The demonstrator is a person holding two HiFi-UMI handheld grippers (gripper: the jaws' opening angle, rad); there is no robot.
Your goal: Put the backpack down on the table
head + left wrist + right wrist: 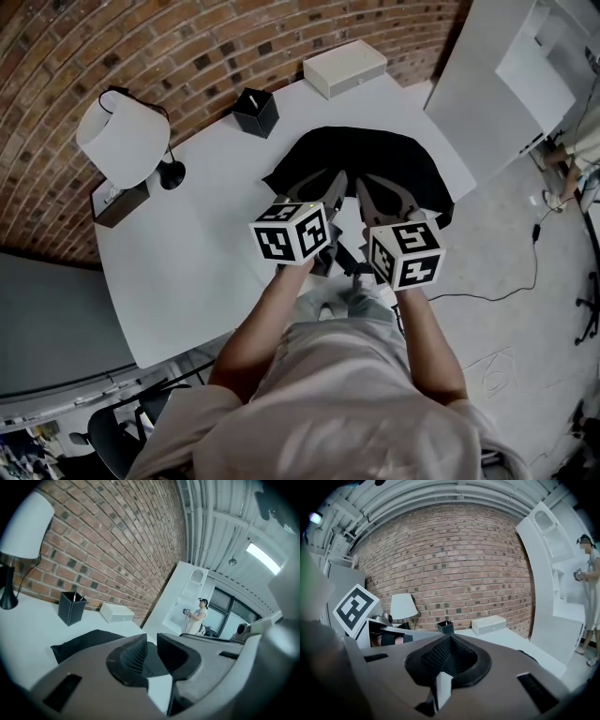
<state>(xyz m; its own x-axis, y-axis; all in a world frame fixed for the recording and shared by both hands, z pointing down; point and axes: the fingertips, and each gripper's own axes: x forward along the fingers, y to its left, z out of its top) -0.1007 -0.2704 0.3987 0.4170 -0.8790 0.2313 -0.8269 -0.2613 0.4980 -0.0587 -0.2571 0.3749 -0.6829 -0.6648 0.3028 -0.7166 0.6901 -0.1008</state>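
The black backpack point(375, 159) lies flat on the white table point(187, 262), towards its right end. Both grippers hang side by side above the backpack's near edge, pointing away from me. My left gripper point(336, 183) has its jaws a little apart with nothing between them; in the left gripper view point(152, 646) the backpack point(89, 641) shows below and beyond the pads. My right gripper point(373, 187) has its pads closed together, and the right gripper view point(450, 645) shows nothing held. Neither gripper touches the backpack.
A white lamp point(122, 141) and a dark box point(120, 202) stand at the table's left end. A black pen holder point(255, 112) and a white box point(344, 67) sit by the brick wall. A white cabinet point(506, 84) stands right; a person point(196, 616) stands beyond it.
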